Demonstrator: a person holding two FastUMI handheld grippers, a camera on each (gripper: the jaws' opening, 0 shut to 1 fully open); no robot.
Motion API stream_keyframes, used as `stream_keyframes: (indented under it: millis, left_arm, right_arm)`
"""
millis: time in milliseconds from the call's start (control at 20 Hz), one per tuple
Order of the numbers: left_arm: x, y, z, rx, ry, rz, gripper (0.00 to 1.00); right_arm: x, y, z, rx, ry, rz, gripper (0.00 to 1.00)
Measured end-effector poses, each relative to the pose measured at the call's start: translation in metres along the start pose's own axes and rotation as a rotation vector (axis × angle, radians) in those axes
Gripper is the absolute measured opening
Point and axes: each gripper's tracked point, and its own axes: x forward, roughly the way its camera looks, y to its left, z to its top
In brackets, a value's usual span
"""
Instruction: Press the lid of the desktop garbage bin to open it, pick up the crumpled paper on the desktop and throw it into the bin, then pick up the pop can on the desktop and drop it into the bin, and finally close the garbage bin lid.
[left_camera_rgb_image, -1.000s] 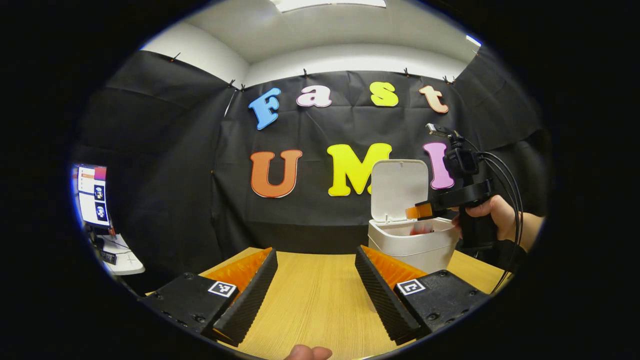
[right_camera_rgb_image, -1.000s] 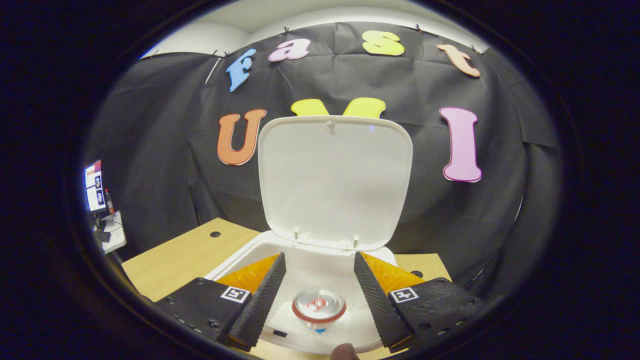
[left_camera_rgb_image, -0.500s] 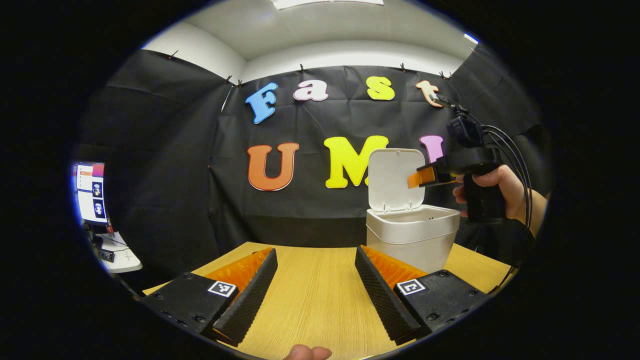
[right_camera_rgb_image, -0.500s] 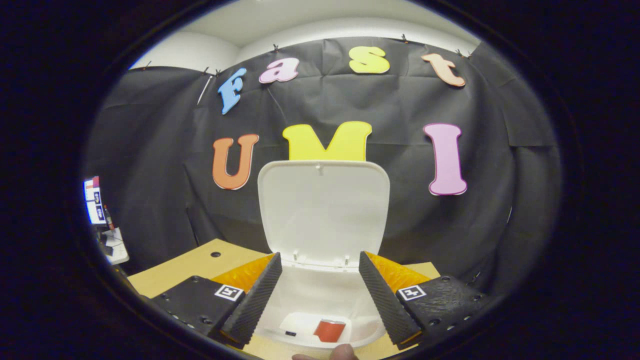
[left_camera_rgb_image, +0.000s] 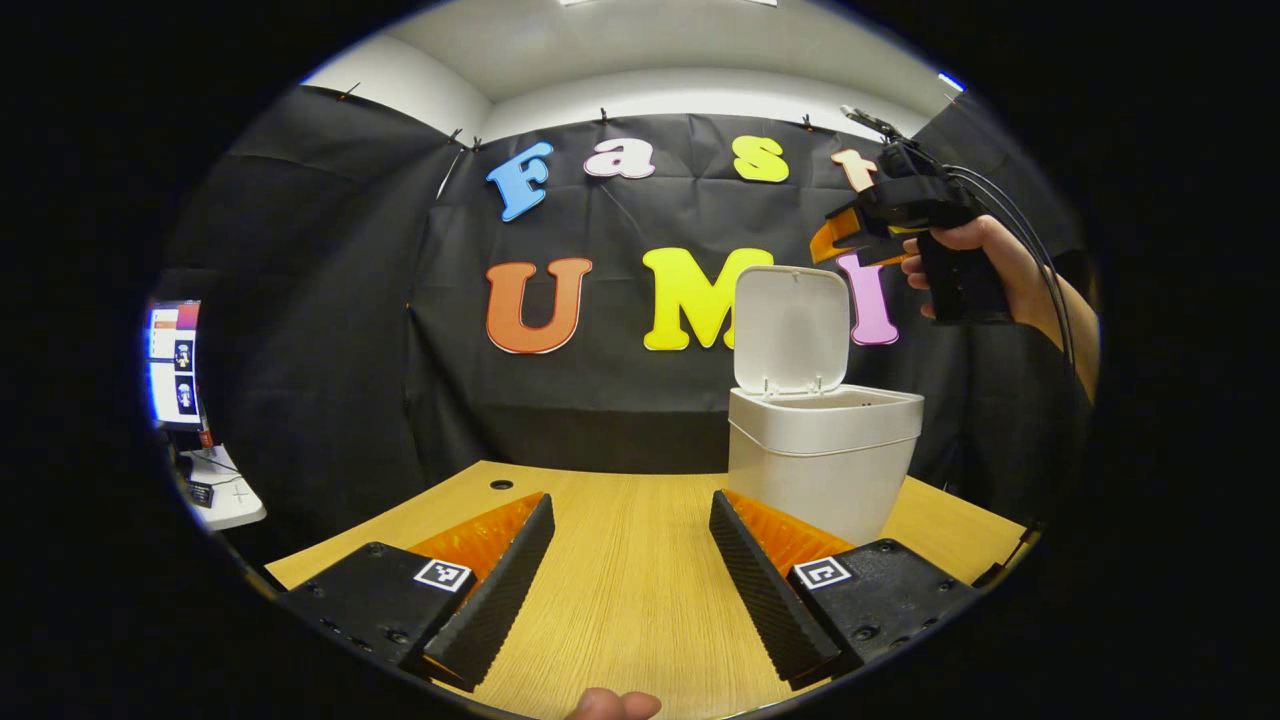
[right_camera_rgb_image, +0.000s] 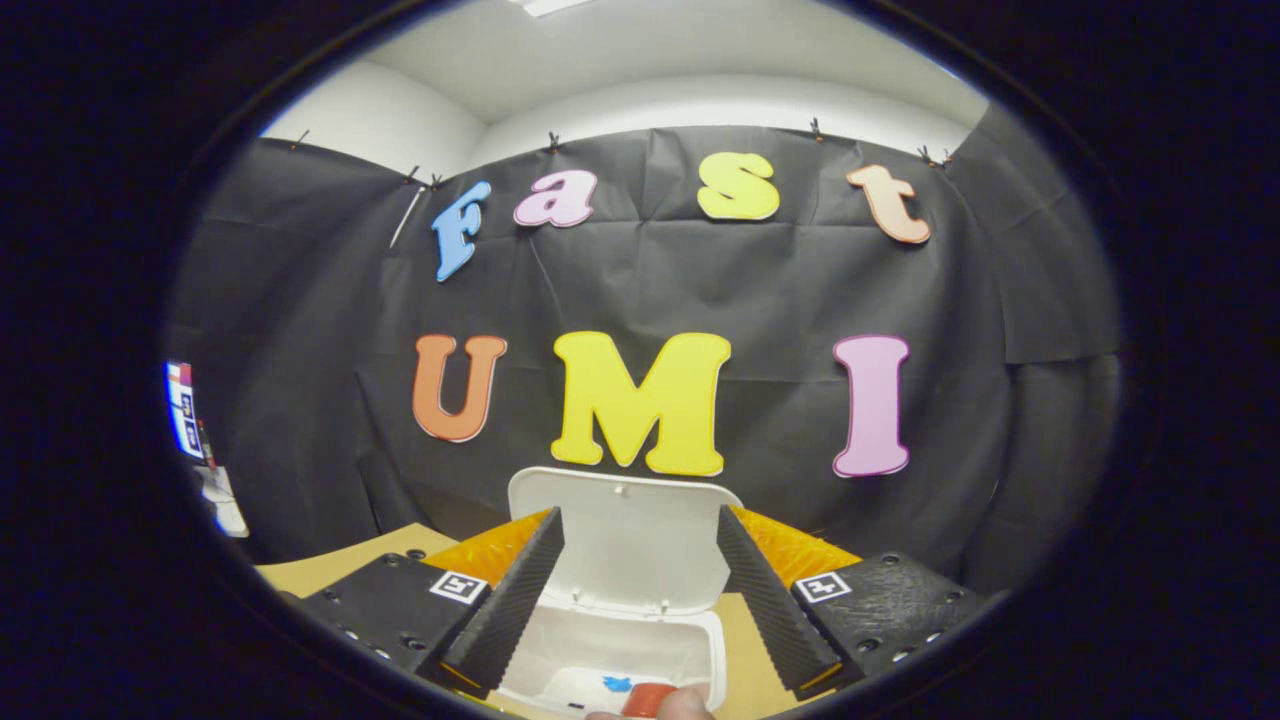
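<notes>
Both grippers stand wide and empty: the left gripper (left_camera_rgb_image: 632, 575) waits low at the bottom centre, and the right gripper (left_camera_rgb_image: 838, 232) has risen to the upper right above the bin (left_camera_rgb_image: 822, 455), whose lid (left_camera_rgb_image: 790, 328) is upright, with the pop can (right_camera_rgb_image: 650, 699) now inside, so only closing remains.

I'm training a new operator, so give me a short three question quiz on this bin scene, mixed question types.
1. True or false: the hinged lid of the white plastic desktop bin stands upright.
2. Which gripper is raised above the lid? A) left gripper B) right gripper
3. Fill in: both grippers' jaws are ____.

Key: 1 true. 2 B. 3 open, with nothing between either pair of fingers, over the light wooden table.
</notes>
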Motion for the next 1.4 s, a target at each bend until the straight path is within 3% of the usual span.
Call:
stream_keyframes:
  millis: [350,750,950,1100,1250,1400]
  left_arm:
    - [-0.007,0.02,0.015,0.032,-0.02,0.04,1.0]
    - [-0.013,0.04,0.021,0.013,-0.035,0.085,1.0]
    - [-0.015,0.045,0.021,0.021,-0.03,0.093,1.0]
    - [-0.017,0.046,0.023,0.022,-0.036,0.096,1.0]
    - [-0.018,0.044,0.027,0.014,-0.046,0.1,1.0]
    - [-0.019,0.036,0.032,0.001,-0.056,0.089,1.0]
  right_arm:
    - [0.049,0.008,0.035,-0.031,-0.006,-0.03,0.95]
    - [0.095,0.021,0.021,-0.022,0.086,-0.034,0.92]
    - [0.099,0.021,0.01,0.002,0.123,-0.025,0.97]
    - [0.096,0.019,0.007,0.022,0.142,-0.024,0.93]
    - [0.084,0.018,0.0,0.108,0.181,0.004,0.96]
    - [0.066,0.022,-0.004,0.099,0.19,0.025,0.96]
